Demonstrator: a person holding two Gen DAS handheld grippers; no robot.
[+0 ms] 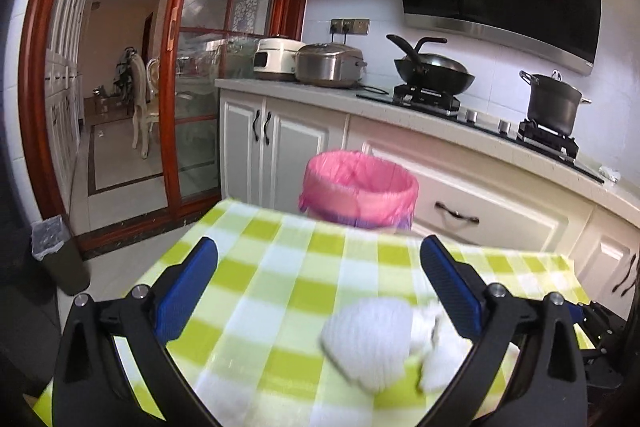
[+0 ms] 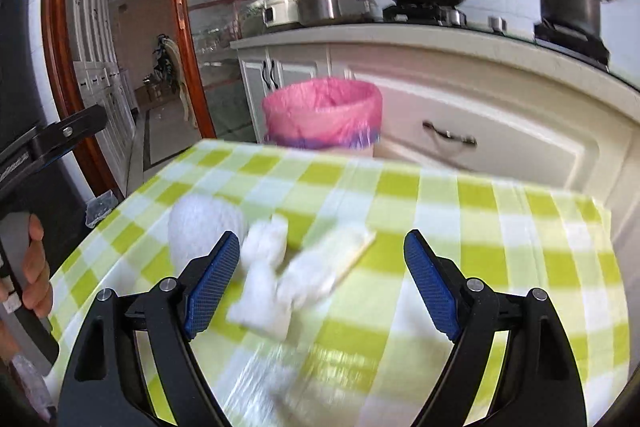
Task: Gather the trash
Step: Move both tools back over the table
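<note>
Trash lies on the bench (image 2: pixel 500 227), which is covered in a green-and-white checked cloth: a rounded white wad (image 2: pixel 204 223), a crumpled white tissue (image 2: pixel 264 279) just beside it, and a flatter pale piece (image 2: pixel 340 255) touching the tissue's far side. All three are blurred.

In the right wrist view the right tool (image 2: pixel 320 283) hovers over the cloth with its blue pads spread wide; the tissue sits between them, closer to the left pad, and neither pad presses on it. In the left wrist view the left tool (image 1: pixel 320 287) also stands wide open and grips nothing, with the rounded wad (image 1: pixel 368 343) and the tissue (image 1: pixel 436 351) low between its fingers, toward the right one. At the left edge of the right wrist view a hand (image 2: pixel 36 267) holds a black grip.

Past the far edge of the bench stands a bin lined with a pink bag (image 2: pixel 324 111), its mouth open. Behind it run white kitchen cabinets, and on the counter above them sit two cookers, a wok (image 1: pixel 434 71) and a dark pot (image 1: pixel 554 103) on the stove.
</note>
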